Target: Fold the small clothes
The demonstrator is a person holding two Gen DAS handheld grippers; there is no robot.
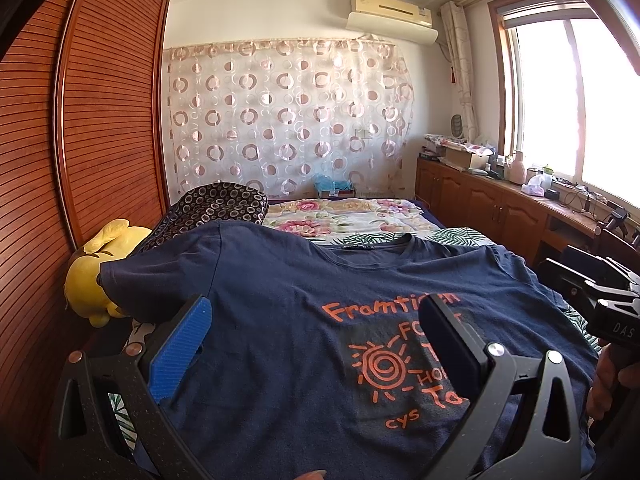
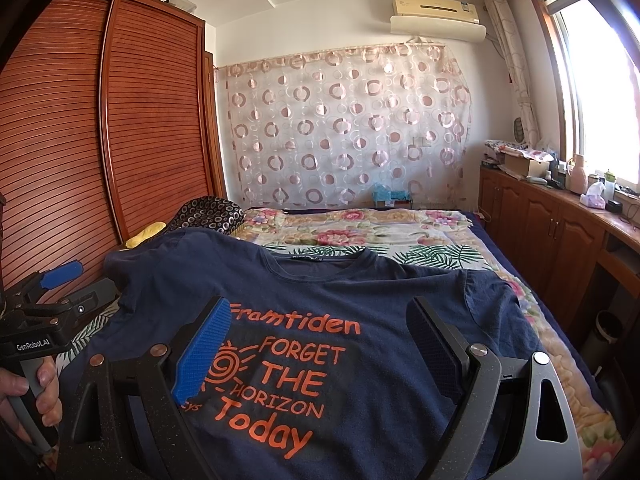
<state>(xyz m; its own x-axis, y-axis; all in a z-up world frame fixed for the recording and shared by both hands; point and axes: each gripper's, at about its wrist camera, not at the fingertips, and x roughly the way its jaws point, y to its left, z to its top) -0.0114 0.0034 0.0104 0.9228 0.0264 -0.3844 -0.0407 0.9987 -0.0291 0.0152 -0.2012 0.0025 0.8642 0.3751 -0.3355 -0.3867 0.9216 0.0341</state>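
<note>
A navy T-shirt (image 1: 280, 320) with orange print lies flat, front up, on the bed, collar at the far end; it also shows in the right wrist view (image 2: 360, 312). Its left sleeve (image 1: 132, 280) drapes over a yellow plush toy. My left gripper (image 1: 316, 320) is open and empty, hovering over the shirt's lower left part. My right gripper (image 2: 320, 328) is open and empty, hovering over the print near the shirt's lower middle. The left gripper also shows at the left edge of the right wrist view (image 2: 60, 276).
A yellow plush toy (image 1: 90, 276) and a dark patterned pillow (image 1: 216, 204) lie at the bed's left, beside a wooden wardrobe (image 1: 100, 120). A floral quilt (image 2: 360, 228) covers the far bed. A wooden cabinet (image 2: 560, 232) with clutter runs along the right under the window.
</note>
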